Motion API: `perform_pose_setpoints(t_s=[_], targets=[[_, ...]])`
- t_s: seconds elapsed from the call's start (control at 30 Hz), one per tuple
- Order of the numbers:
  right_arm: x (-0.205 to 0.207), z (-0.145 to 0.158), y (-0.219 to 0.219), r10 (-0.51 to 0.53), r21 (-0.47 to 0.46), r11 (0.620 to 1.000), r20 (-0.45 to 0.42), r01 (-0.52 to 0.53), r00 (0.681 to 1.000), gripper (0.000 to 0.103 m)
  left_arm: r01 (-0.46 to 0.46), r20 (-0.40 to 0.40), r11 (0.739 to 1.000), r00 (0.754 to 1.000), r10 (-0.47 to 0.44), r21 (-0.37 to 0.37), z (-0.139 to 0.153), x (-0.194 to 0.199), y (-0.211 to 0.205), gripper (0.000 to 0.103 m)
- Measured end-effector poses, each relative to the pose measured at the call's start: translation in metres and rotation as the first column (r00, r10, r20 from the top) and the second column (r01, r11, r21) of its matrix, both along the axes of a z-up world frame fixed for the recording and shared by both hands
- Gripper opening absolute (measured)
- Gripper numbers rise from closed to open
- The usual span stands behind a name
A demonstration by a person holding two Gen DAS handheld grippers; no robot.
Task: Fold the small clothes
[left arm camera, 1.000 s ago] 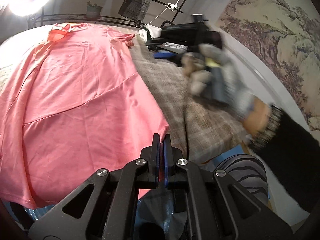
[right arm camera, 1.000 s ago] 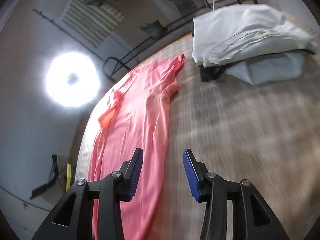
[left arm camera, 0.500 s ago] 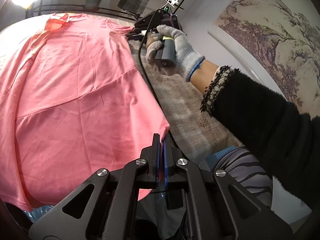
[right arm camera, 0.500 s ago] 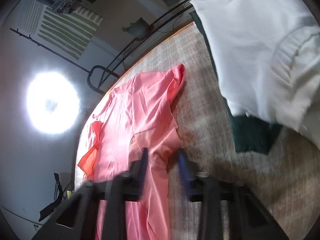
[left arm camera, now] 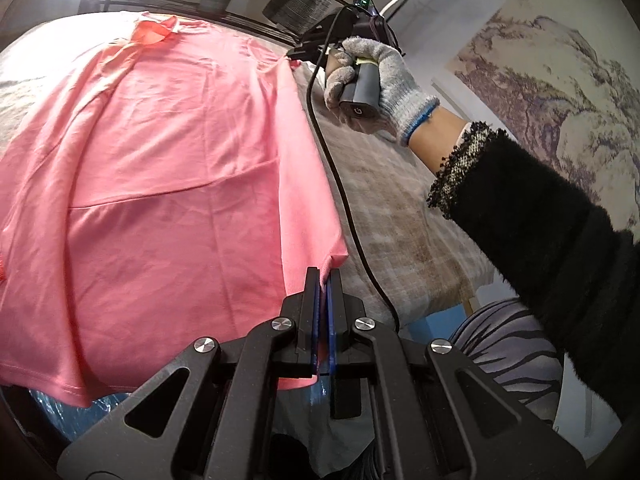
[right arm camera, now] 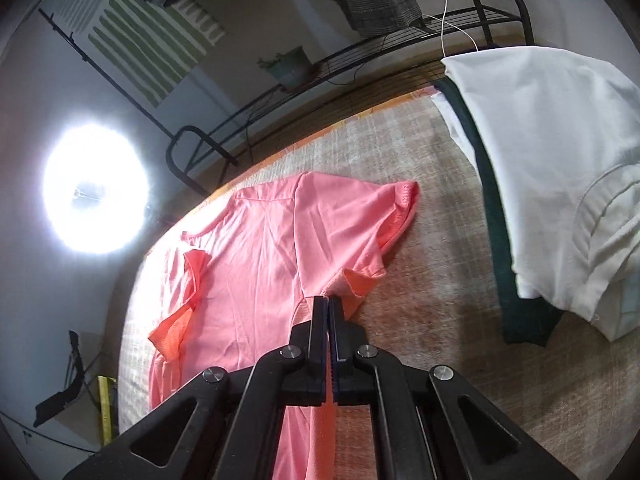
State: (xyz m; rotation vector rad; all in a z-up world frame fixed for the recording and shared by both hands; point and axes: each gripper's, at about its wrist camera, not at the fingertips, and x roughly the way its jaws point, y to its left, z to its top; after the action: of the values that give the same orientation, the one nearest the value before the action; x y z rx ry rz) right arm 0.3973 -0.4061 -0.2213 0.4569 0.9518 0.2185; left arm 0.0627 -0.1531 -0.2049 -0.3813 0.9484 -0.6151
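Note:
A pink T-shirt (left arm camera: pixel 168 184) lies spread flat on a beige woven tabletop (left arm camera: pixel 400 216). My left gripper (left arm camera: pixel 324 276) is shut on the shirt's near right hem corner. In the left wrist view a gloved hand (left arm camera: pixel 380 80) holds my right gripper (left arm camera: pixel 296 54) at the shirt's far right edge, by the sleeve. In the right wrist view my right gripper (right arm camera: pixel 329 304) is shut on the pink T-shirt (right arm camera: pixel 260 248) at the side seam just under the right sleeve (right arm camera: pixel 384 224), with pink cloth pinched between the blue pads.
A pile of folded white and dark green clothes (right arm camera: pixel 560 184) lies on the table to the right of the shirt. A black metal rack (right arm camera: pixel 360 52) with a potted plant runs along the far edge. A bright round lamp (right arm camera: pixel 92 188) glares at left. The person's striped trouser leg (left arm camera: pixel 508 344) is near the table's front edge.
My right gripper swung from open above the table to the shirt's underarm and shut on the cloth. The left gripper kept its hold on the hem and shifted slightly.

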Motion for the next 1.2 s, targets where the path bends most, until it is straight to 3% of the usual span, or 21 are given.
perform_pose_setpoints(t_s=[0.17,0.37,0.57,0.77,0.9,0.93,0.97,1.1,1.2], targets=[[0.008,0.018,0.022,0.026,-0.048,0.999,0.030,-0.024,0.999,0.000,-0.048,-0.018,0.999,0.999,0.047,-0.022,-0.004,-0.002,0.019,0.000],[0.013,0.032,0.080,0.136,-0.135,0.983,0.064,-0.127,0.989,0.000,-0.112,-0.049,0.994,0.993,0.112,0.000,-0.016,-0.014,0.044,0.000],[0.018,0.020,0.157,0.282,-0.229,0.937,0.044,-0.265,0.958,0.000,-0.180,-0.101,0.984,0.978,0.180,0.013,-0.034,-0.024,0.070,0.000],[0.021,-0.006,0.211,0.353,-0.293,0.895,0.007,-0.336,0.936,0.000,-0.189,-0.117,0.980,0.974,0.195,0.059,-0.042,-0.029,0.078,0.000],[0.023,-0.024,0.217,0.377,-0.283,0.882,-0.058,-0.377,0.924,0.005,-0.172,-0.100,0.982,0.979,0.179,0.079,-0.034,-0.034,0.078,0.001],[0.024,-0.023,0.215,0.394,-0.265,0.878,-0.070,-0.398,0.916,0.016,-0.161,-0.083,0.983,0.982,0.168,0.091,-0.028,-0.037,0.078,0.001],[0.023,-0.019,0.211,0.408,-0.250,0.877,-0.065,-0.411,0.911,0.021,-0.157,-0.070,0.983,0.984,0.164,0.097,-0.024,-0.037,0.078,0.001],[0.017,0.021,0.164,0.398,-0.131,0.912,0.047,-0.390,0.916,0.028,-0.159,-0.025,0.981,0.986,0.162,0.109,-0.007,-0.043,0.086,0.001],[0.022,0.045,0.124,0.299,-0.097,0.952,0.095,-0.290,0.949,0.034,-0.177,-0.014,0.979,0.984,0.179,0.102,0.006,-0.041,0.102,0.001]])
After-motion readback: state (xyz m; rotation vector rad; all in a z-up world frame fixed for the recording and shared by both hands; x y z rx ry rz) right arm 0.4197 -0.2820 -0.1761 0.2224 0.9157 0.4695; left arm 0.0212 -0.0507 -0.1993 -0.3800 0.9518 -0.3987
